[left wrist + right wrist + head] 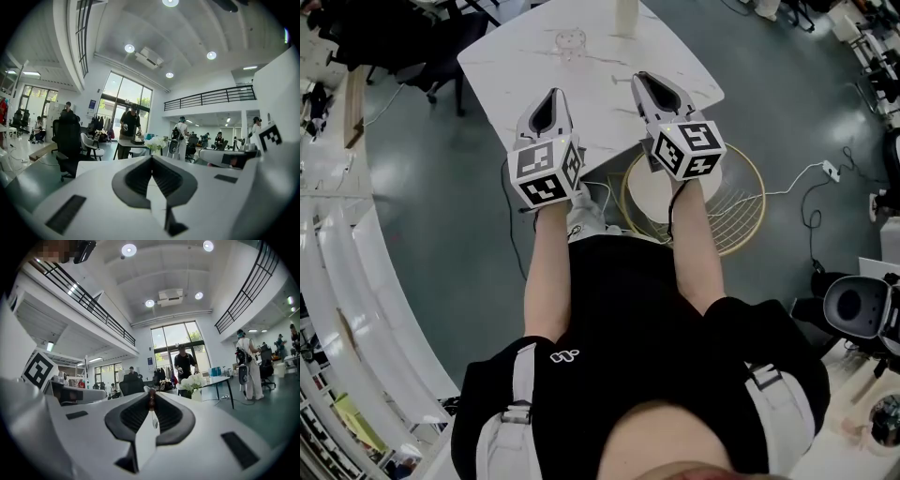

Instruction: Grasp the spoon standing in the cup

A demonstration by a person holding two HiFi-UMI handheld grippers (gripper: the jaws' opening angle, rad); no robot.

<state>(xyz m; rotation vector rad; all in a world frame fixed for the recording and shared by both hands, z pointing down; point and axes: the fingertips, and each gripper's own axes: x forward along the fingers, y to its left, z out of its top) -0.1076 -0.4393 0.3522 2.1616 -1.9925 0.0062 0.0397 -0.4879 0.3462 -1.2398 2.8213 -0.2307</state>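
A clear glass cup [570, 42] stands on the far part of the white marble table [511, 80]; I cannot make out a spoon in it. Both grippers hover over the table's near edge, pointing away from me. My right gripper [645, 79] is shut, and in the right gripper view a small spoon [153, 421] with a brown end and a shiny bowl is pinched between the jaws of this gripper [151, 393]. To its left, my left gripper [552, 93] is shut too, and in its own view this gripper [151, 158] holds nothing.
A white vase [625, 17] stands at the table's far edge, right of the cup; white flowers [193, 381] show ahead. A gold wire stool [741, 202] sits below the table's near edge. Cables lie on the floor at right. People stand at desks further back.
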